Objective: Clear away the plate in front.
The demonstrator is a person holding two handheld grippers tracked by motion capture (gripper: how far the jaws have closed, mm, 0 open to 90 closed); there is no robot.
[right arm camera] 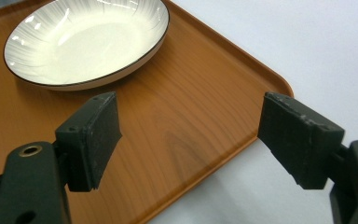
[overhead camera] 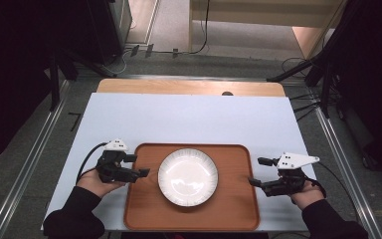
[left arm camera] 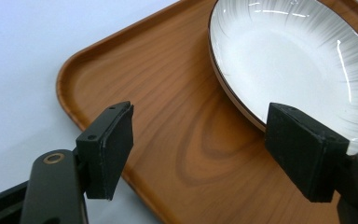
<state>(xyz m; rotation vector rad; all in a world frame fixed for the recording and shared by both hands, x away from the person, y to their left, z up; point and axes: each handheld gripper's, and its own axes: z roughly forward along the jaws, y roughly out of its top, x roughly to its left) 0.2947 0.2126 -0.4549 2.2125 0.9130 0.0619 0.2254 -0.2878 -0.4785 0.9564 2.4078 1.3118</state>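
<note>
A brown wooden tray (overhead camera: 229, 209) lies on the white table, with a white ribbed plate (overhead camera: 187, 176) at its middle. My left gripper (overhead camera: 138, 166) is open at the tray's left edge, its jaws wide apart and empty. In the left gripper view the tray (left arm camera: 168, 130) and the plate (left arm camera: 298, 60) lie just past my left gripper (left arm camera: 209, 149). My right gripper (overhead camera: 258, 172) stands open at the tray's right edge, holding nothing. The right gripper view shows the tray's corner (right arm camera: 191, 116) between the jaws of my right gripper (right arm camera: 191, 140), and the plate (right arm camera: 88, 39) beyond.
The white tabletop (overhead camera: 194, 119) stretches bare behind the tray, with a wooden strip (overhead camera: 189, 87) at its far edge. Metal rails (overhead camera: 35, 154) run along both sides of the table. Dark stands and cables (overhead camera: 318, 84) sit on the floor at the far right.
</note>
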